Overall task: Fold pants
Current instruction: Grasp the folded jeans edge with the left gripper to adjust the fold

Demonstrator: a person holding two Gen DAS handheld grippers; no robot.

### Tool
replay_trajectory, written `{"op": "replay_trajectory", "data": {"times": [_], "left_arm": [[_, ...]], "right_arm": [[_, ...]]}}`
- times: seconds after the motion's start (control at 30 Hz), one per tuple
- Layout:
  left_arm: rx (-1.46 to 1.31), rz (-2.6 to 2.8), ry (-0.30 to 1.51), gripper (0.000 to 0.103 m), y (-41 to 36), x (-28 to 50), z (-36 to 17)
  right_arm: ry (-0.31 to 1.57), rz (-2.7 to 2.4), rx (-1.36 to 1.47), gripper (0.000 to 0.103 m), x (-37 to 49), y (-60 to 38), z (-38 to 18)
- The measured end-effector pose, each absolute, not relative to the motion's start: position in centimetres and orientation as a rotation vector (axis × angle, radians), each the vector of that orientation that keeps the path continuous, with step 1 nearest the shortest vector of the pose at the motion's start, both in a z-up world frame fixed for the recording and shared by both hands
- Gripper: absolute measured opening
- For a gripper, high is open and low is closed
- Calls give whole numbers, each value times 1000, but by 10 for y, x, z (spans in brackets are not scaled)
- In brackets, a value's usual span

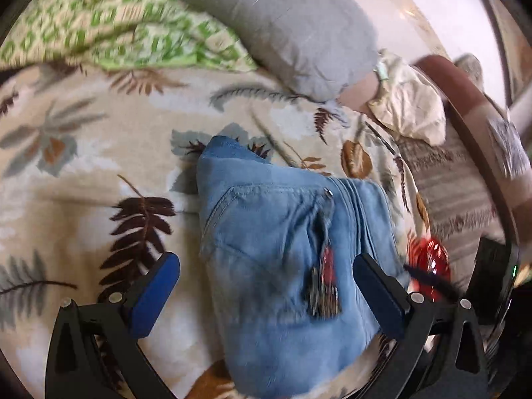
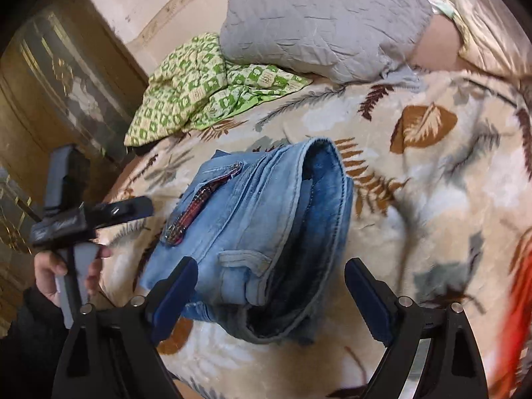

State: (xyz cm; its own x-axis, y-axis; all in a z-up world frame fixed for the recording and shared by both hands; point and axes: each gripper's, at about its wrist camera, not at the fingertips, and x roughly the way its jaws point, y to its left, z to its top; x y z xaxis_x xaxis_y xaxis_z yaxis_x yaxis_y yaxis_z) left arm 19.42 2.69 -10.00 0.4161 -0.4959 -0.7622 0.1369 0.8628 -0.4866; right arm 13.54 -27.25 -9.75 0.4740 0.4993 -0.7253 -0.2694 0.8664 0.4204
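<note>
We judge the folding all but done: the light blue denim pants [image 2: 262, 219] lie as a compact folded bundle in the middle of the beige leaf-printed blanket [image 2: 432, 199], held by nothing. Our left gripper [image 1: 266, 286] and right gripper [image 2: 271, 294] both hover above it with jaws spread wide and empty. Next we would only need to square any loose edge or draw clear. Bare blanket surrounds the bundle; the grey quilted pillow [image 2: 319, 23] and green checked cloth [image 2: 199, 89] lie well beyond, at the far side

faded denim pants [image 2: 252, 219] on a plush fleece blanket [image 2: 415, 179].
</note>
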Motion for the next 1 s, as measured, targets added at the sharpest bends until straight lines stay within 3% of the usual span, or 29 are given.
{"op": "replay_trajectory", "data": {"times": [0.13,0.2,0.3,0.4,0.43,0.53,0.67,0.87,0.93,1.0], "left_arm": [[-421,-401,1146,103,16,219,-116],[-442,-404,1176,103,13,227,-125],[-448,-430,1192,103,8,231,-132],[-417,-444,1213,102,5,232,-132],[-415,-445,1208,91,6,232,-131],[-390,-433,1227,63,10,232,-136],[-340,-452,1233,55,11,231,-145],[-301,-446,1230,59,10,234,-150],[-242,-422,1188,84,7,230,-146],[-257,-396,1148,91,12,221,-142]], "right_arm": [[950,490,256,87,135,-261,-99],[945,500,246,76,136,-255,-98],[981,531,216,37,136,-244,-103],[969,537,137,27,129,-236,-105],[950,541,126,25,126,-236,-104],[868,572,145,21,113,-244,-98],[939,500,112,17,115,-251,-127],[942,460,150,18,124,-259,-148],[942,457,136,21,123,-259,-147],[935,454,154,33,121,-261,-141]]}}
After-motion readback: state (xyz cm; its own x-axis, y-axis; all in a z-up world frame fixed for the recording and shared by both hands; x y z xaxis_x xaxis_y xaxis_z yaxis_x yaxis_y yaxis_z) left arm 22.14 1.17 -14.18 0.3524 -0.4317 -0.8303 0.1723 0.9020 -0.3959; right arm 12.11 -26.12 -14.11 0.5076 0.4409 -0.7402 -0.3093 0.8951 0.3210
